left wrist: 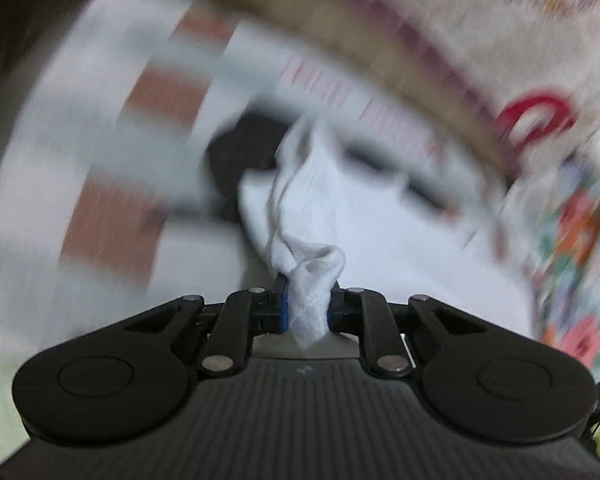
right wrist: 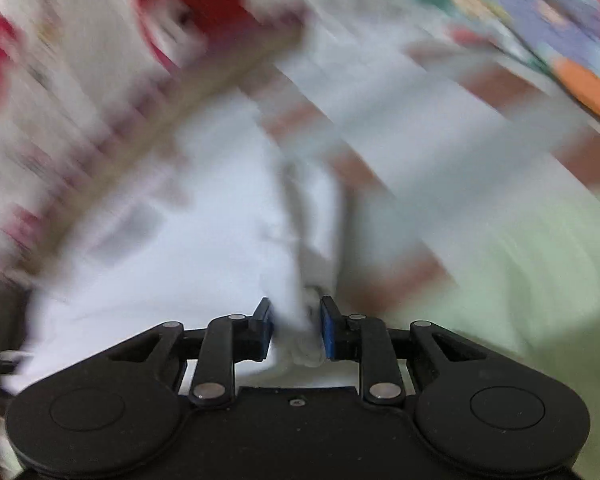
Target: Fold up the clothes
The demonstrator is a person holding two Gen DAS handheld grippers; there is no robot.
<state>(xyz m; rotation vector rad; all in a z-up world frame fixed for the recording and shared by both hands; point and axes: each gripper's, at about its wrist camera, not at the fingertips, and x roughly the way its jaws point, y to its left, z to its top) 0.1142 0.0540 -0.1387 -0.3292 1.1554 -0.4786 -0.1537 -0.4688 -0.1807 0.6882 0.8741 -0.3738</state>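
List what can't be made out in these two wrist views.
- Left wrist view: everything behind the white cloth held in the left gripper is smeared by motion blur; the red print at right is unreadable.
- Right wrist view: the white cloth in the right gripper is blurred, so its shape and garment type are unclear.
- Both views: the garment's full outline is cut off or blurred.

Motion blur smears nearly everything beyond the white garment (left wrist: pixel 300 208) in both views (its far end included). The striped cloth (left wrist: pixel 112 128) and the floral fabric (right wrist: pixel 540 12) are streaks only; their edges and patterns cannot be told.
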